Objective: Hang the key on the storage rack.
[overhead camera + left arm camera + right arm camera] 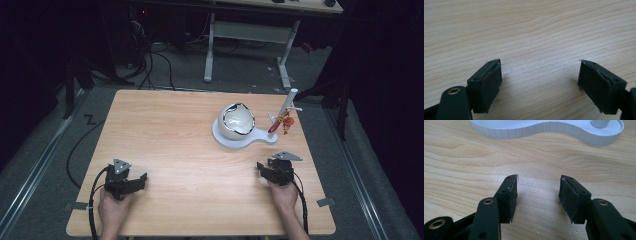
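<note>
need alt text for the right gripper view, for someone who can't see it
Two black gripper jaws rise from the bottom edge, standing open with bare light wooden table between their worn pads and nothing held. Along the top edge, beyond the jaws, runs the ribbed rim of a white base lying on the table, its outline curving in at the middle.

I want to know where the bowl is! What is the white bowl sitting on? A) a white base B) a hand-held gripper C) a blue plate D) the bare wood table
A: the white bowl sits on a white base on the table's far right part, ahead of the right hand-held gripper.
</note>
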{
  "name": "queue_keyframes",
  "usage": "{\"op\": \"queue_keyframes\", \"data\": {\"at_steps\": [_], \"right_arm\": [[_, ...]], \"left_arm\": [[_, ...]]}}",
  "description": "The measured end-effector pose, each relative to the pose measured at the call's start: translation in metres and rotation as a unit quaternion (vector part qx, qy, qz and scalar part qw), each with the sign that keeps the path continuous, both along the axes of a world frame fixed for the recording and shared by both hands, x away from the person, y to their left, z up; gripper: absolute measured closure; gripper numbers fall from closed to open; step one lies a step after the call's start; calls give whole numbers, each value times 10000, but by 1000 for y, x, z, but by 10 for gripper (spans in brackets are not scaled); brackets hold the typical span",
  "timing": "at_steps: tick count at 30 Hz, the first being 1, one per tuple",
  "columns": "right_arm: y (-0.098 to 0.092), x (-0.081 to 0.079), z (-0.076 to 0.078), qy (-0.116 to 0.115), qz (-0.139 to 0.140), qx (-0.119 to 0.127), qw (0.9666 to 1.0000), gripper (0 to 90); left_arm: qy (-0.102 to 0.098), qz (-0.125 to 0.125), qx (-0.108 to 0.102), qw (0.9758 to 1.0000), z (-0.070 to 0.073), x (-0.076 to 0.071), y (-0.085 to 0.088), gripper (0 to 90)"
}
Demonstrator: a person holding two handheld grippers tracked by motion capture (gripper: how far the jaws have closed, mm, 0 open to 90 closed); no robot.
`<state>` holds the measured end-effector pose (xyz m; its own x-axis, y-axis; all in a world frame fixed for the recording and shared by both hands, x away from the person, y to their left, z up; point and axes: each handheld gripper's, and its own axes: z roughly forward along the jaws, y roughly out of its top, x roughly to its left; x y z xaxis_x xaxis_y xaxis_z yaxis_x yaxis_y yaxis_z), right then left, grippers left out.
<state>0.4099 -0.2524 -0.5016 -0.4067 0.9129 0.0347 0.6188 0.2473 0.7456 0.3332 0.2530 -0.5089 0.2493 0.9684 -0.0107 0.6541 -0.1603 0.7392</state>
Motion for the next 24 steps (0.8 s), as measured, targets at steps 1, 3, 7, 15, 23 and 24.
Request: {"op": "queue_keyframes", "data": {"at_steps": [1,3,7,15,23,24], "right_arm": [[0,0,0,-1,-4,-16,10000,488],[2,0,0,-16,13,-80,10000,480],[6,-1,0,-53,54,-286,9996,446],[6,0,-1,-16,34,-291,9996,368],[6,-2,-1,-8,0,-284,9996,356],[6,-3,-1,-8,1,-283,9996,355]], "left_arm": [[0,1,-1,10000,0,0,0,196],[0,0,0,10000,0,0,0,196],[-1,0,0,10000,0,0,0,196],[-2,-2,-3,10000,0,0,0,196],[0,-2,-5,10000,0,0,0,196],[0,-2,-5,10000,0,0,0,196]]}}
